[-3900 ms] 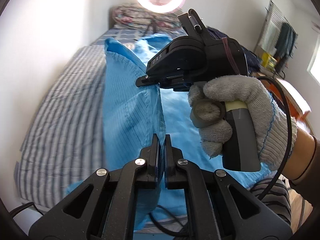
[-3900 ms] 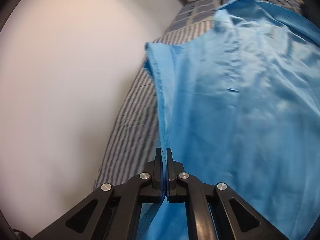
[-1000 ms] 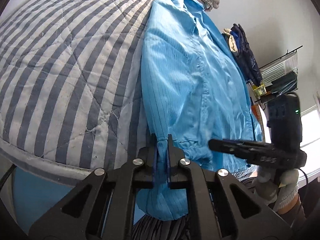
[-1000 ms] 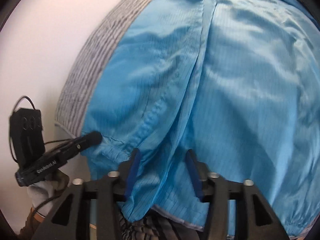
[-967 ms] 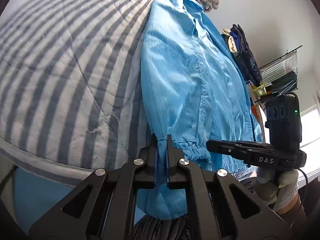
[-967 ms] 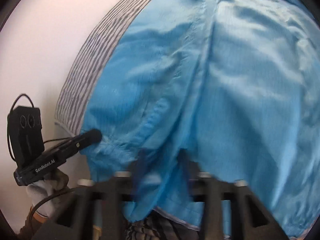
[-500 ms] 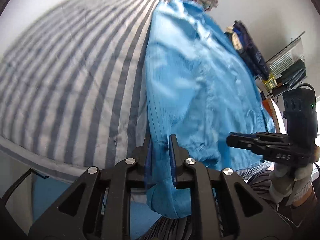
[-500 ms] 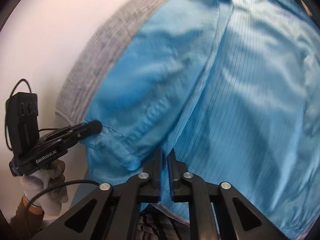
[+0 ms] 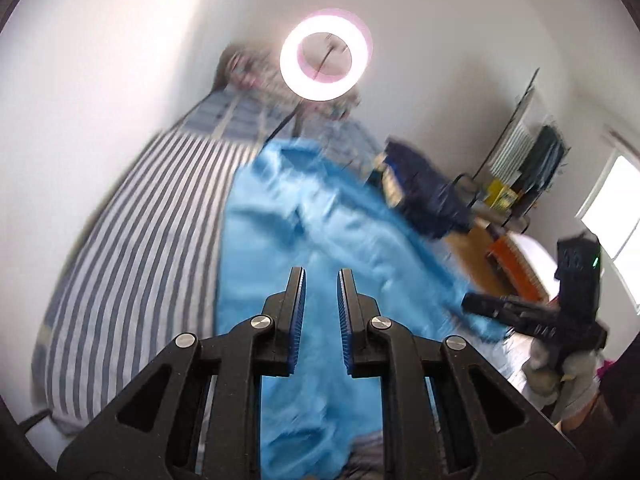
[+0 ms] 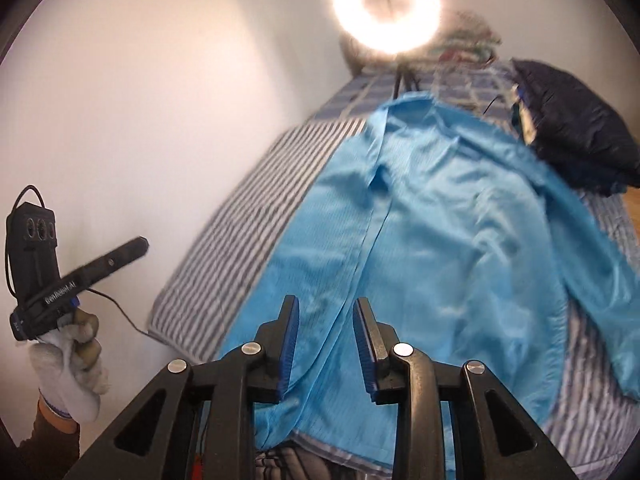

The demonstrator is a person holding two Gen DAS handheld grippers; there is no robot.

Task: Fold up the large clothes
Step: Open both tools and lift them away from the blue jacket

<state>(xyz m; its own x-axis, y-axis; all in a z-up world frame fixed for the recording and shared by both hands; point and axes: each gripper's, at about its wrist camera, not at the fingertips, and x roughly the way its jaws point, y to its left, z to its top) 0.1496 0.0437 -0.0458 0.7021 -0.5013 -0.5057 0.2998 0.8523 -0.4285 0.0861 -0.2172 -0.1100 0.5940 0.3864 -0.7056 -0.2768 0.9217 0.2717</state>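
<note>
From my left wrist camera I see the left tongs [image 9: 320,276] spread, nothing between their two blue ribbed pads [image 9: 299,312], held above the one blue garment [image 9: 320,232]. The picture is smeared by motion, so fine detail is lost. The garment is a single large shirt or jacket of thin, slightly glossy cloth with faint pinstripes, lying lengthwise on the bed [image 9: 132,240], its collar end toward the far wall and its hem hanging over the near edge. The bed cover is a quilted fabric in grey and white stripes.

The right tongs [image 10: 326,312] are spread too, empty, with the garment's front placket running between and beyond them. From this view I can see a long crease down the middle of the cloth, one sleeve [image 10: 592,248] stretched out to the right, and soft rumples across the body.

I count one ring light [image 10: 386,2], glowing round at the head of the bed, and one dark navy bundle of cloth [image 10: 576,120] heaped beside the garment's shoulder. A gloved hand [image 10: 72,356] in white knit holds the left tool's handle at the left edge, away from the bed.
</note>
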